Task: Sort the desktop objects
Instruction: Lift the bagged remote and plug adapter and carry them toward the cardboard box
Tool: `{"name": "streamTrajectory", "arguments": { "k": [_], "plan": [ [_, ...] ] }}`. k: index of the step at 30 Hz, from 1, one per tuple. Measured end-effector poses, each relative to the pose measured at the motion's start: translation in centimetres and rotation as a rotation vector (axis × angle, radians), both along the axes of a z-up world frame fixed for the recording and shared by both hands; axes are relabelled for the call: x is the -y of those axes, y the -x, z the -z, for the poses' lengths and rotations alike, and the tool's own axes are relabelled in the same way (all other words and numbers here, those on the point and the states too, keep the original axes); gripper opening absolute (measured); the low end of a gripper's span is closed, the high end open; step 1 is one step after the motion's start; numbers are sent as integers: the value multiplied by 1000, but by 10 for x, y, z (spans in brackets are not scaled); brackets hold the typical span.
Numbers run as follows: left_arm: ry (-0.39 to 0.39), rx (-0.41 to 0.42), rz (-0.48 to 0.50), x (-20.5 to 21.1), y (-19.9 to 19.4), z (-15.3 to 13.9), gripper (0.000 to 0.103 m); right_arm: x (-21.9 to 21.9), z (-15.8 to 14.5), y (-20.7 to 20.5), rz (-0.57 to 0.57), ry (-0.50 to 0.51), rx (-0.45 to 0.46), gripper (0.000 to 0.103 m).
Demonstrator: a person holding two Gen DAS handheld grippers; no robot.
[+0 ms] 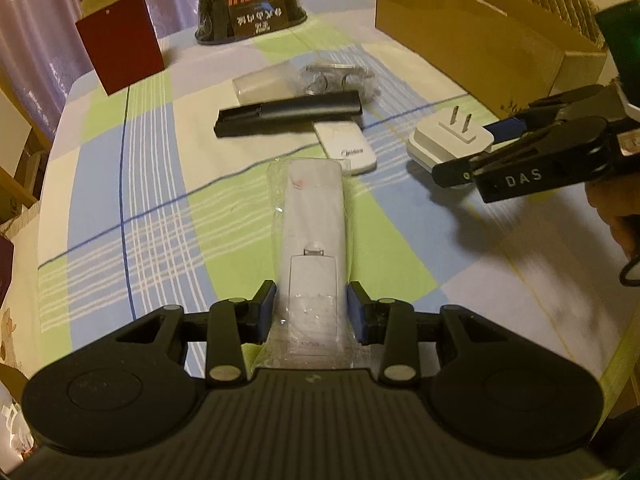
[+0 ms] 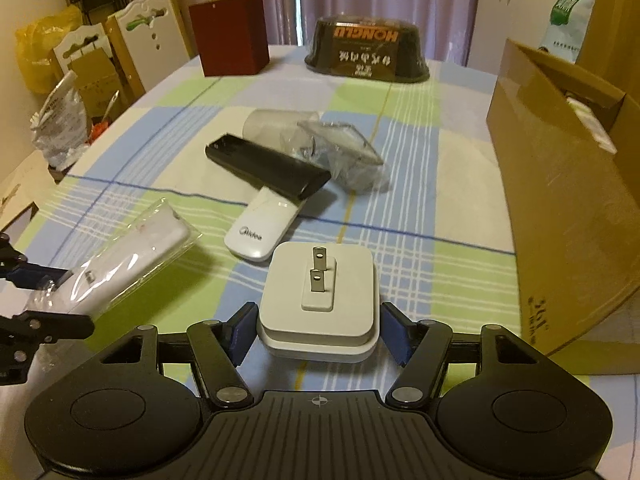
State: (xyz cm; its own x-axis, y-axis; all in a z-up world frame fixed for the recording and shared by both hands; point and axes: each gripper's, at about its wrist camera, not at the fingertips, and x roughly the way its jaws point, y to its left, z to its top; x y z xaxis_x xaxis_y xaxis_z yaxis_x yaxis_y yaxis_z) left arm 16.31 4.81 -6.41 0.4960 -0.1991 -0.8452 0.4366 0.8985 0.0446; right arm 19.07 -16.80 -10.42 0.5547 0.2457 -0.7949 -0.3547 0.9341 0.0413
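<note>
My left gripper (image 1: pixel 312 310) is shut on a white remote in a clear bag (image 1: pixel 314 216). The right wrist view shows that bagged remote (image 2: pixel 132 252) raised above the checked tablecloth, with the left gripper (image 2: pixel 36 296) at the frame's left edge. My right gripper (image 2: pixel 319 334) has its blue pads against both sides of a white plug adapter (image 2: pixel 318 300) whose prongs point up. From the left wrist view, the right gripper (image 1: pixel 476 148) reaches in from the right around the adapter (image 1: pixel 448 140).
Mid-table lie a black remote (image 2: pixel 268 170) across a white Midea remote (image 2: pixel 260 232), a clear tub (image 2: pixel 276 124) and a bagged clear item (image 2: pixel 340 152). An open cardboard box (image 2: pixel 560 220) stands on the right. A red box (image 2: pixel 230 36) and a black lidded bowl (image 2: pixel 366 50) stand at the back.
</note>
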Motion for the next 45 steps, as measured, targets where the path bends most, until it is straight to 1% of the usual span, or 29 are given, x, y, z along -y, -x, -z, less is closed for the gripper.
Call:
{"name": "streamTrajectory", "arguments": {
  "k": [7, 12, 26, 32, 45],
  "plan": [
    [21, 39, 28, 9, -6, -17, 33, 7, -28, 8, 11, -12, 49, 64],
    [24, 58, 66, 21, -11, -28, 33, 17, -46, 14, 31, -17, 81, 64],
    [38, 118, 165, 53, -23, -57, 33, 51, -82, 24, 99, -20, 154, 64],
    [42, 136, 199, 67, -31, -65, 33, 63, -91, 25, 122, -22, 171, 64],
    [54, 148, 236, 83, -39, -72, 33, 81, -101, 27, 152, -18, 194, 64]
  ]
}}
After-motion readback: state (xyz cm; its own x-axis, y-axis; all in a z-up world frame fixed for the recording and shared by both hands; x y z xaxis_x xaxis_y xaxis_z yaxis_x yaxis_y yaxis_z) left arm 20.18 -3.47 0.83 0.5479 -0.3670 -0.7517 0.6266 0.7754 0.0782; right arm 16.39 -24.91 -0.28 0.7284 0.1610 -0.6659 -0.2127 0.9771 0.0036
